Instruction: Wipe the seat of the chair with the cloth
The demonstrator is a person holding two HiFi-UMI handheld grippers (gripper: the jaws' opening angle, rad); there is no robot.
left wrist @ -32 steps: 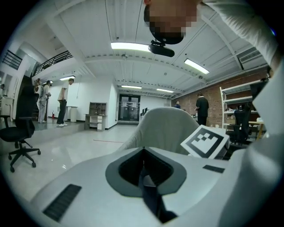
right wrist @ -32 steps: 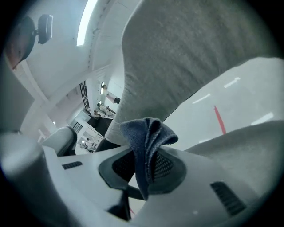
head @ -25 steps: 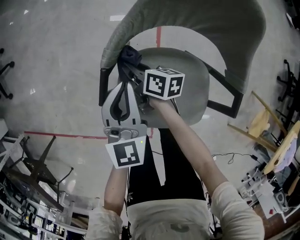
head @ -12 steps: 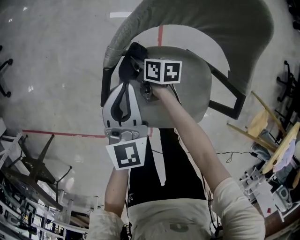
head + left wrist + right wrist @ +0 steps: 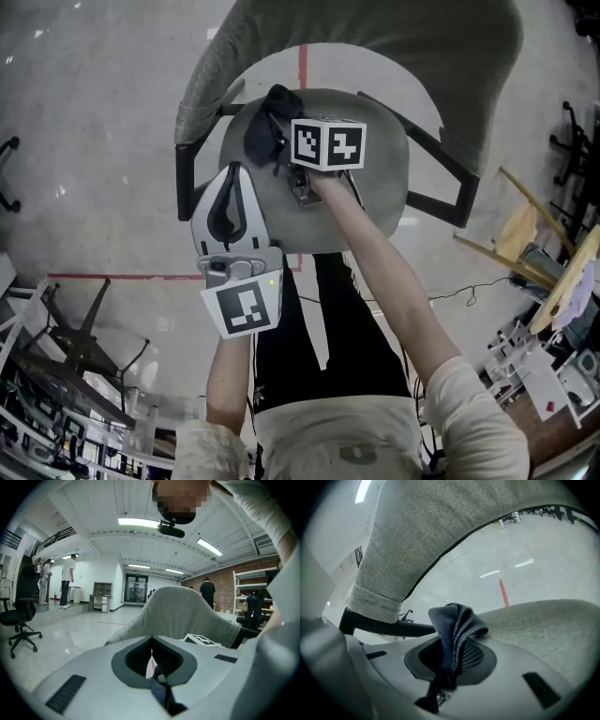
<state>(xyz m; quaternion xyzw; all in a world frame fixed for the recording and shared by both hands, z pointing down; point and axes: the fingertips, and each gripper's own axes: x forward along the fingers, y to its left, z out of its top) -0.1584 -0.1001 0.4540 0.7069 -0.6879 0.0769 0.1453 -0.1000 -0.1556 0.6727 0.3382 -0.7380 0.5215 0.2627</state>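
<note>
One bunched, ribbed dark cloth (image 5: 457, 620) in right tool (image 5: 449, 658), at woven seat (image 5: 543, 625)

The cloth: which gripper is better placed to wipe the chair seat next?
Right. The right gripper is shut on the cloth, which hangs down at the seat. The left gripper is shut with nothing in it and sits off at the seat's front left edge.
</note>
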